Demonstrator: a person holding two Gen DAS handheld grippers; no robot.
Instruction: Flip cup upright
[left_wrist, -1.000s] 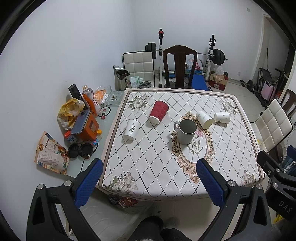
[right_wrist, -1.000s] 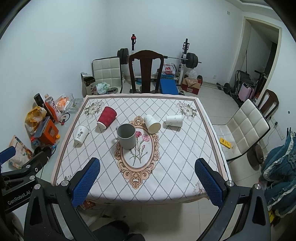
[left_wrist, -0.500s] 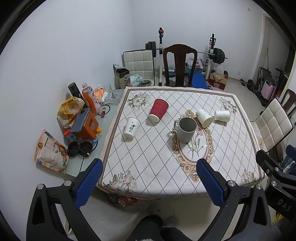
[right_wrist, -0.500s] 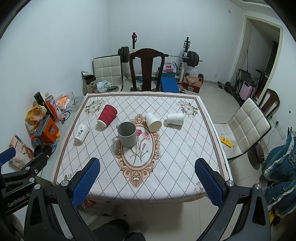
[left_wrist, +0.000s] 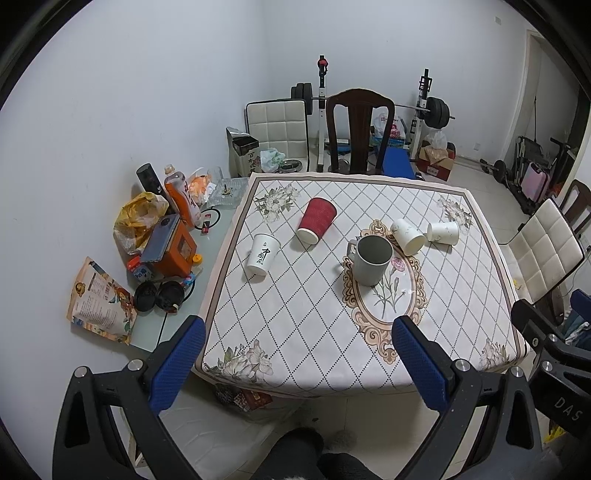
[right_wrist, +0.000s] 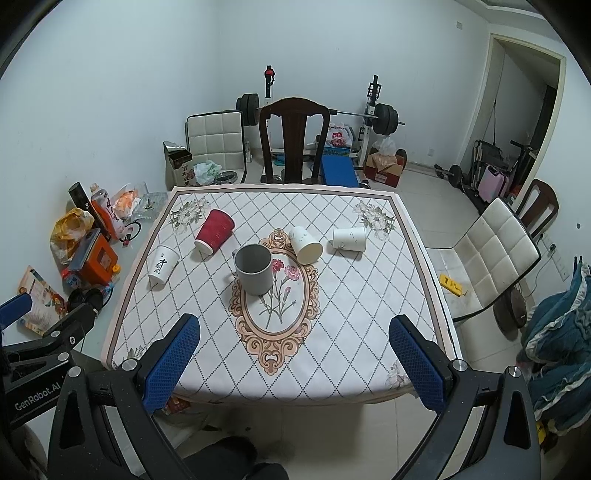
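So we're standing back from the tabletop (right_wrist: 369, 332) here, both tools held up high and nothing in them: the left gripper (left_wrist: 295, 363) has its jaws spread wide, and the right gripper (right_wrist: 295, 362) is the same, wide apart and empty. Nearest cup-ish thing past the blue pads is the grey mug (right_wrist: 254, 269), already standing mouth up on the flowered oval in the middle, so we'd leave that alone. Off to the left sits the white cup with black writing (right_wrist: 162, 266), and it looks tipped over with its mouth pointing away from us. A bit further back lies the red cup (right_wrist: 214, 236), on its side with the mouth toward us, and to the right of the mug are two more paper cups, the speckled cup (right_wrist: 304, 244) and the far white cup (right_wrist: 349, 239), both lying down. Our guess is any of the toppled ones is fair game. For a clean flip we'd come in low, pinch the wall near the rim rather than mid-body (thin paper probably squashes), swing the base down, and only let go once it sits flat. Behind the table there's the dark wooden chair (right_wrist: 293, 140).
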